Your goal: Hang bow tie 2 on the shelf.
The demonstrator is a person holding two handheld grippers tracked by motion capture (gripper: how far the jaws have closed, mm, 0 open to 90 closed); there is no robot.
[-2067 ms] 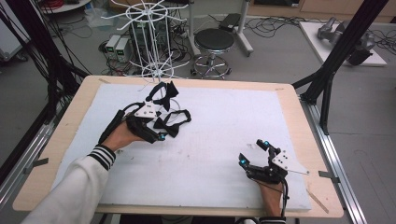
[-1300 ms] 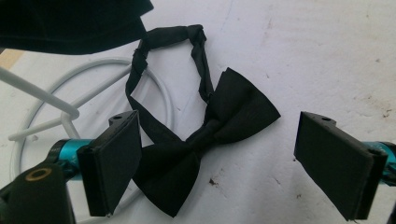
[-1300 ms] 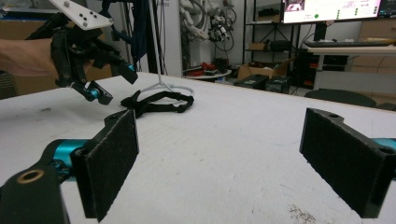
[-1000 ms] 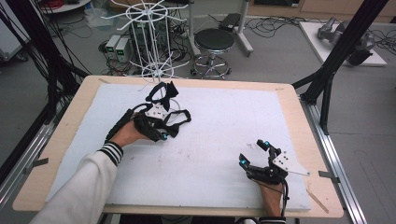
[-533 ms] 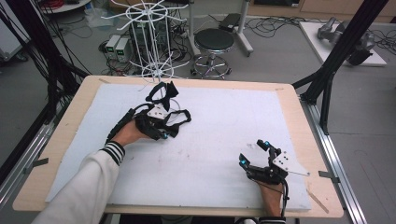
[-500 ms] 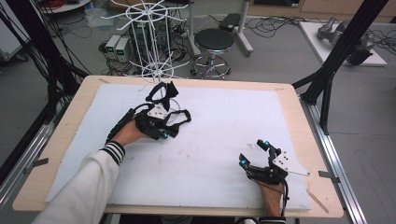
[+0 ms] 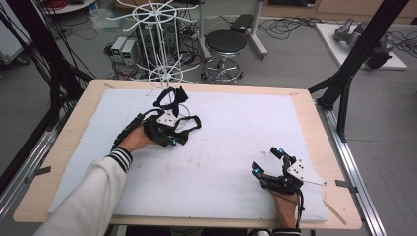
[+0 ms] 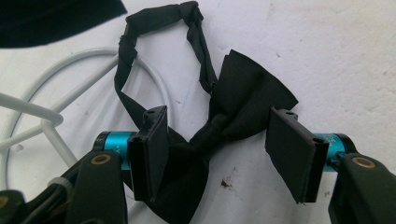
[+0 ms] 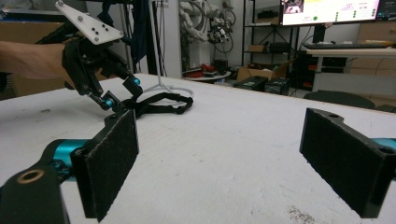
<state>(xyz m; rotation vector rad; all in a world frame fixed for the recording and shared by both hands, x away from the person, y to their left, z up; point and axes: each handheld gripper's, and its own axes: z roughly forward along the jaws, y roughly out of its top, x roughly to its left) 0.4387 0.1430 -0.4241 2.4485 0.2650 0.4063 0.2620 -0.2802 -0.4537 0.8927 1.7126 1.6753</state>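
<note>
While the left claw (image 8: 217,154) has just been closing, not yet pinching, the bow tie (image 8: 233,112) lies knot-centred between its pads, far from the open right claw (image 7: 268,161).

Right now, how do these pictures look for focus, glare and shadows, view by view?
High view: even overhead light, soft shadows, no glare on the white mat, slightly soft detail. Left gripper view: the black bow tie is sharp, though its folds merge into plain black. Right gripper view: the near pads are a bit soft, the monitor behind is bright, and straight edges bow near the borders.
</note>
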